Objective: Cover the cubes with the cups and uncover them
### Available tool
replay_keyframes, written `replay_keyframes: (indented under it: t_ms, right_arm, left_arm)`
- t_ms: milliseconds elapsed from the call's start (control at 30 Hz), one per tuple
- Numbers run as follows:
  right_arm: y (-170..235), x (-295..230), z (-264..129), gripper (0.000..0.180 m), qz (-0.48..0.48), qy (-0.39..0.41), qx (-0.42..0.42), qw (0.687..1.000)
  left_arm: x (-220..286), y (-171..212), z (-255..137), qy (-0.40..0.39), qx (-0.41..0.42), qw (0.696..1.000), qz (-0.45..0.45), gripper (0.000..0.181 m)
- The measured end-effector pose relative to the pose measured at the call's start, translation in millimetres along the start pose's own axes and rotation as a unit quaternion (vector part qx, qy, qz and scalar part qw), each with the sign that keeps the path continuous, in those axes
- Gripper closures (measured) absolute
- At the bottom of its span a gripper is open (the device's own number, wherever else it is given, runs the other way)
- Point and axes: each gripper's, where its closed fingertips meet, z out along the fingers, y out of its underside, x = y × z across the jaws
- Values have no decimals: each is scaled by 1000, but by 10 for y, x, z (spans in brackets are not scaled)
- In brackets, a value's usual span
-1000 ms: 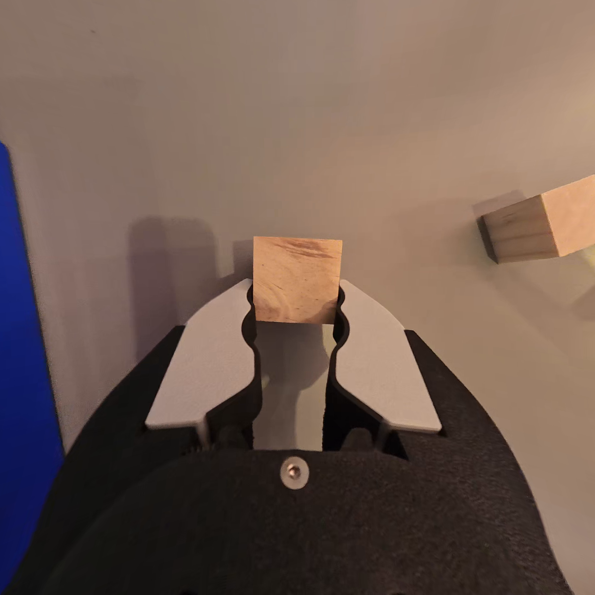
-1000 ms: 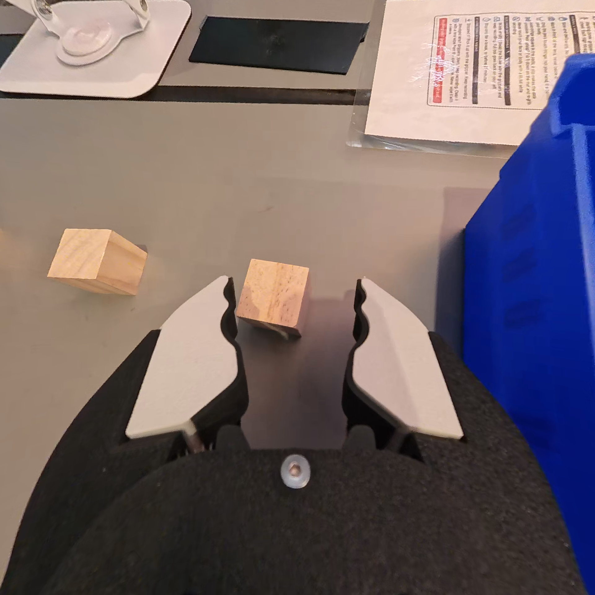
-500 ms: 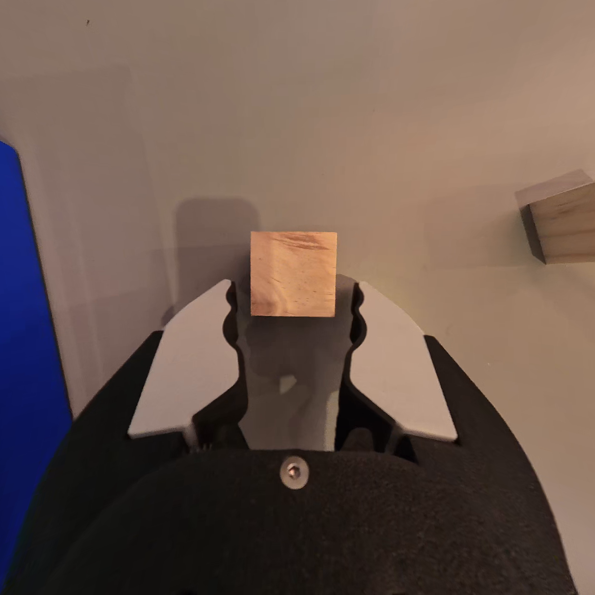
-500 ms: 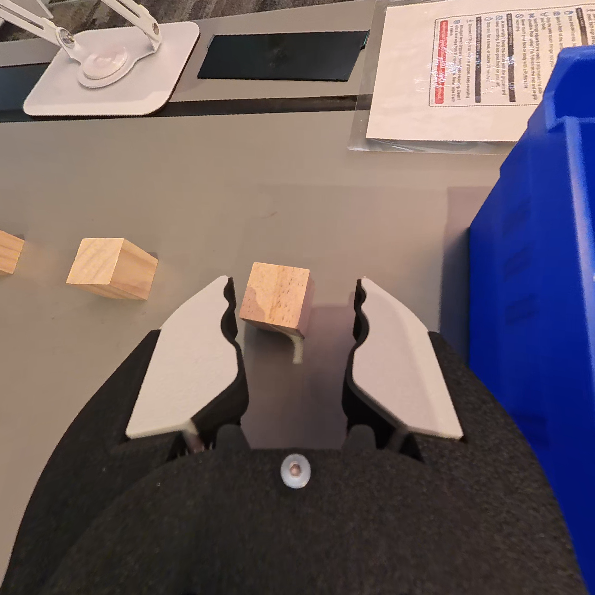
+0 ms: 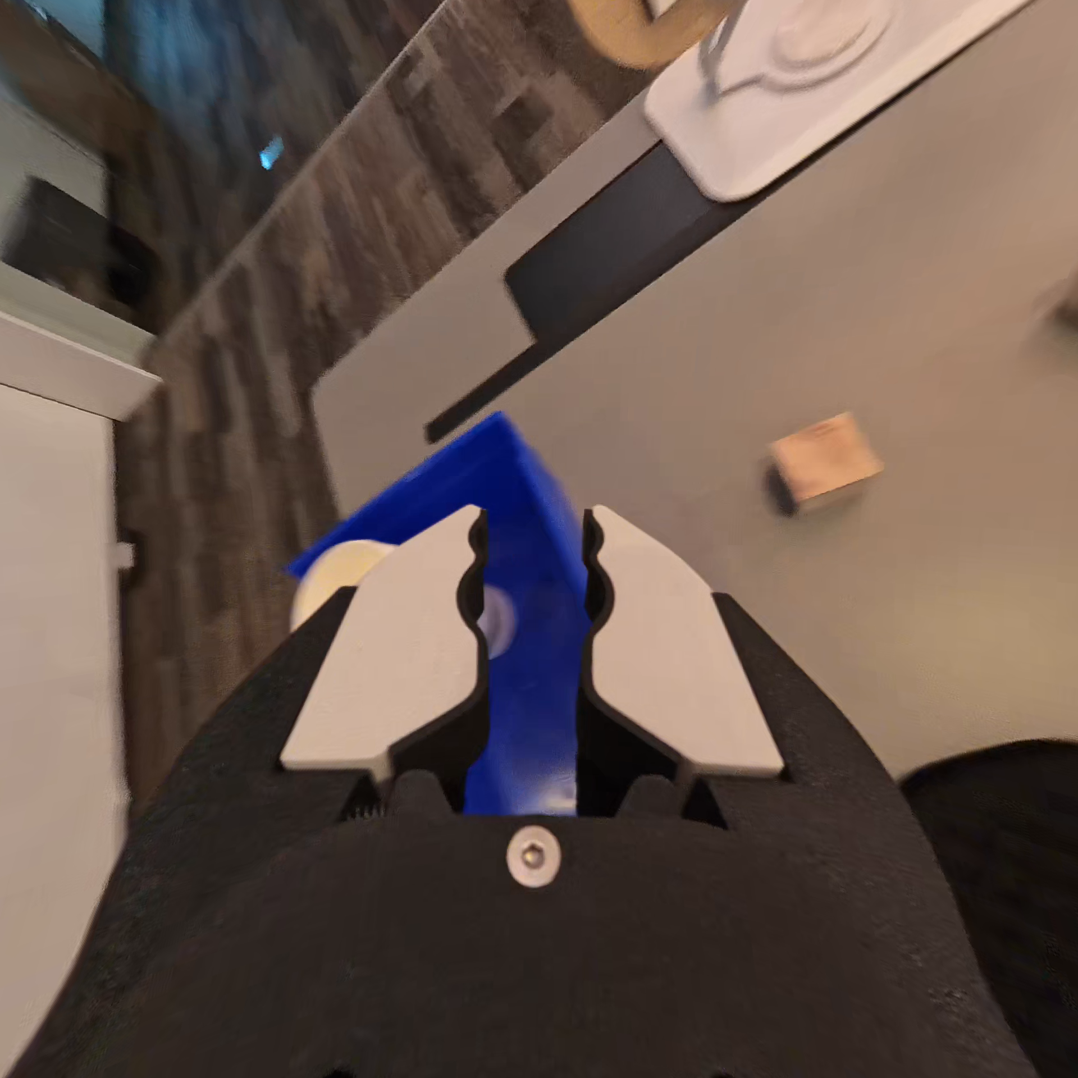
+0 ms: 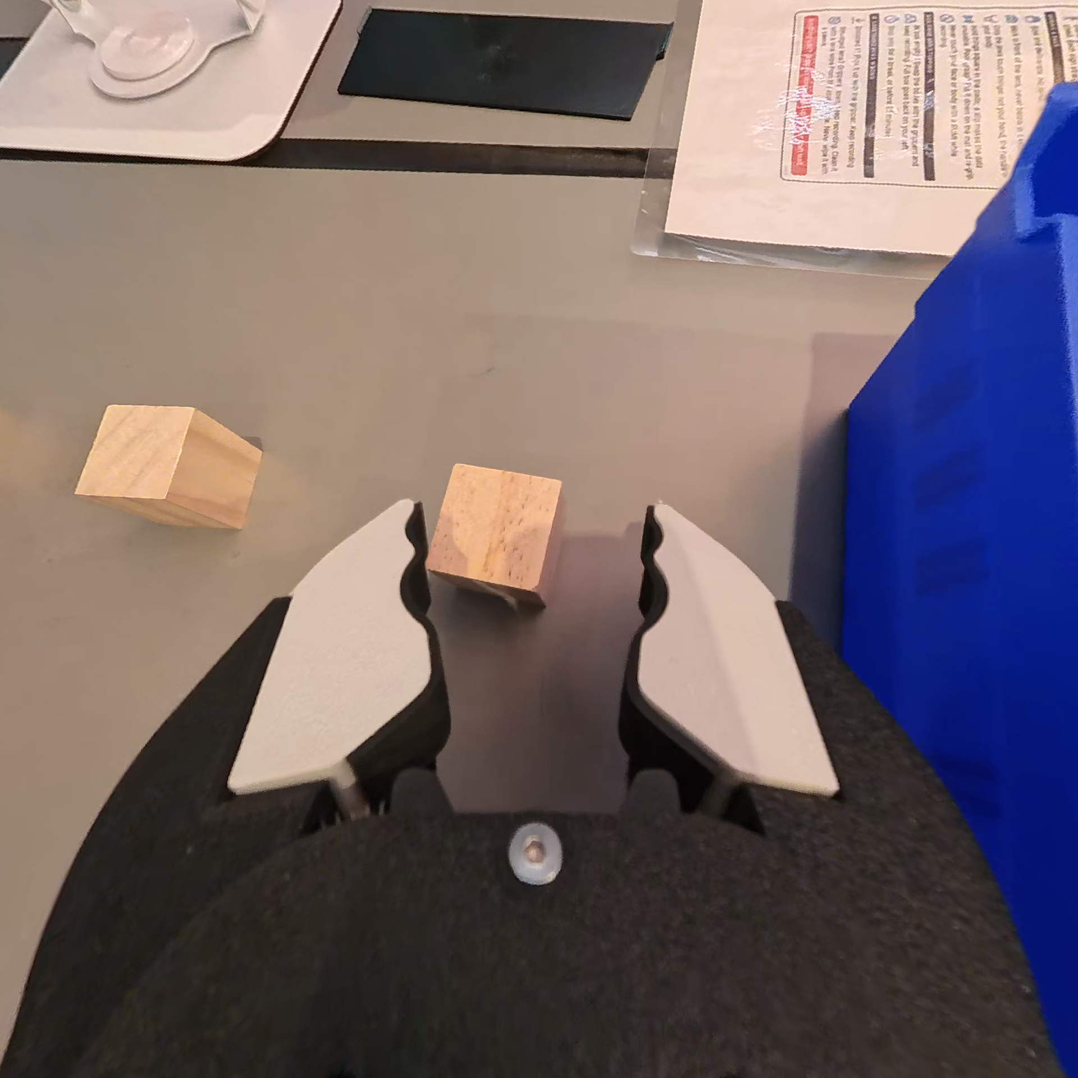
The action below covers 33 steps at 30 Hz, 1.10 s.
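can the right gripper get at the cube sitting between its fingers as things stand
Probably yes. The right gripper is open and empty, and the wooden cube lies on the grey table between its fingers, close to one of them. Nothing lies in between. The blue bin stands off to the side, clear of the fingers.

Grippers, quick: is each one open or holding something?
Left gripper: open, holding nothing.
Right gripper: open, holding nothing; a wooden cube sits between its fingers.

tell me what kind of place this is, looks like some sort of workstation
Probably an indoor data-collection or lab workstation: a grey tabletop with wooden cubes laid out, a blue plastic bin, a laminated instruction sheet, and a white stand base at the far edge.
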Motion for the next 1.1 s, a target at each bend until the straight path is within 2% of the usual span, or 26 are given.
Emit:
replay_keyframes:
  t_ms: [67, 133, 267, 367, 433, 533, 967, 1100]
  right_arm:
    - [1, 20, -6, 110, -4, 8, 0, 1000]
    - [0, 41, -18, 110, -4, 14, 0, 1000]
    - [20, 99, -30, 110, 0, 23, -2, 1000]
    - [43, 123, -24, 110, 4, 25, -6, 1000]
    - [53, 125, -15, 110, 3, 26, -8, 1000]
    - [66, 116, 2, 110, -2, 27, -13, 1000]
    - [57, 148, -16, 110, -2, 32, -11, 999]
    - [41, 163, -39, 110, -3, 35, -8, 999]
  left_arm:
    - [-360, 191, 14, -18, -29, 999, 31, 150]
    - [-521, 413, 73, 10, -64, 998, 17, 153]
    - [-573, 746, 191, 80, -107, 991, -31, 177]
    - [-558, 907, 265, 109, -123, 986, -35, 163]
    - [-582, 973, 302, 108, -128, 986, -26, 164]
    - [-596, 1026, 332, 110, -134, 985, -6, 170]
    - [-551, 991, 446, 112, -162, 980, 24, 164]
    - [-560, 1002, 484, 109, -166, 980, 19, 167]
